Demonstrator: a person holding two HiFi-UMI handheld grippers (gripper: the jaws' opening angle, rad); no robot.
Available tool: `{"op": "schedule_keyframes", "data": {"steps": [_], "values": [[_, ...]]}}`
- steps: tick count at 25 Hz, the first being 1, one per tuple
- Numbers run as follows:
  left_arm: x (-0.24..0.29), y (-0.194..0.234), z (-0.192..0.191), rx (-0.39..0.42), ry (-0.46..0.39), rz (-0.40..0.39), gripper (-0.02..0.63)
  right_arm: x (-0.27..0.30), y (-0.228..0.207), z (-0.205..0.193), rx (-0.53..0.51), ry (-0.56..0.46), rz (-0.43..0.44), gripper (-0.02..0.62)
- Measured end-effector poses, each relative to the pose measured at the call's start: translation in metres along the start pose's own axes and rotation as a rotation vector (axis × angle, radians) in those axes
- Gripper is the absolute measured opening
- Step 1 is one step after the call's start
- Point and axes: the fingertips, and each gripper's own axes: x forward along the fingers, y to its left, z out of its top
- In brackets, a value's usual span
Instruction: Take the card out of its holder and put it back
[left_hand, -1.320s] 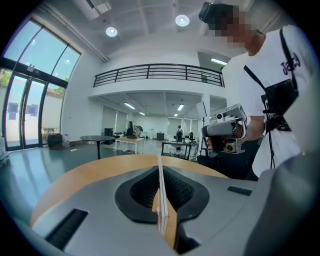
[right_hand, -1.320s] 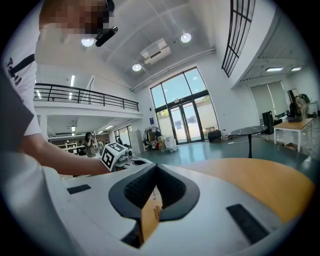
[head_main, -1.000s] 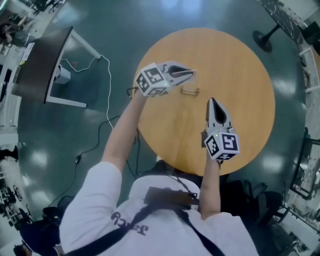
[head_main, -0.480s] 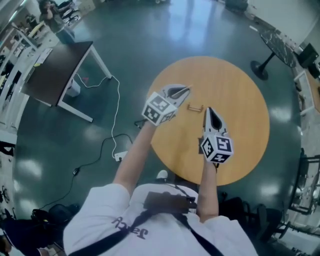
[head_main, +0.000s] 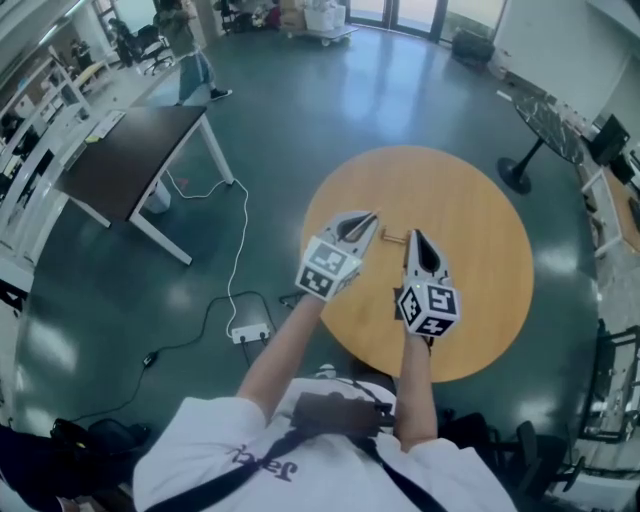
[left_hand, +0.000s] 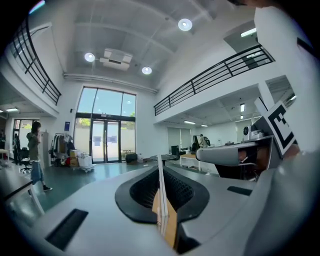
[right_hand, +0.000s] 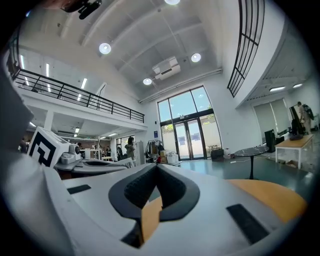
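Note:
In the head view both grippers hover level above the round wooden table (head_main: 480, 220). My left gripper (head_main: 371, 217) is shut on a thin white card (left_hand: 160, 187), which shows edge-on between the black pads (left_hand: 145, 192) in the left gripper view. The small wooden card holder (head_main: 393, 238) lies on the table between the two gripper tips, below them. My right gripper (head_main: 414, 235) is shut with nothing in it; its pads (right_hand: 175, 192) meet at the tip. The right gripper view shows the left gripper (right_hand: 95, 165) beside it.
A dark desk (head_main: 130, 160) stands on the floor at the left, with a white cable and power strip (head_main: 250, 332) near it. A stand with a round base (head_main: 515, 175) is by the table's far right. A person (left_hand: 36, 150) stands far off by glass doors.
Both grippers have risen off the table and drawn closer together, the left one moving away from the holder with the card. The head view now takes in much more of the room.

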Motion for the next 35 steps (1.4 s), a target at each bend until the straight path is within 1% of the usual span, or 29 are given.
{"op": "schedule_keyframes", "data": {"steps": [6,9,17,27,35], "values": [[-0.027,-0.006,-0.002,-0.026,-0.024,0.08,0.028,-0.012,0.005,0.007,-0.024,-0.017,-0.027,0.023],[-0.039,-0.009,-0.005,-0.035,-0.031,0.097,0.026,-0.017,0.009,0.009,-0.038,-0.021,-0.041,0.023],[-0.042,-0.02,0.0,-0.042,-0.049,0.087,0.028,-0.022,0.017,0.016,-0.056,-0.043,-0.028,0.023],[-0.035,-0.016,-0.003,-0.055,-0.058,0.071,0.026,-0.01,0.027,0.003,-0.085,-0.005,-0.015,0.023],[-0.016,-0.016,-0.012,-0.08,-0.046,0.045,0.026,-0.004,0.011,-0.001,-0.084,0.014,-0.038,0.023]]}}
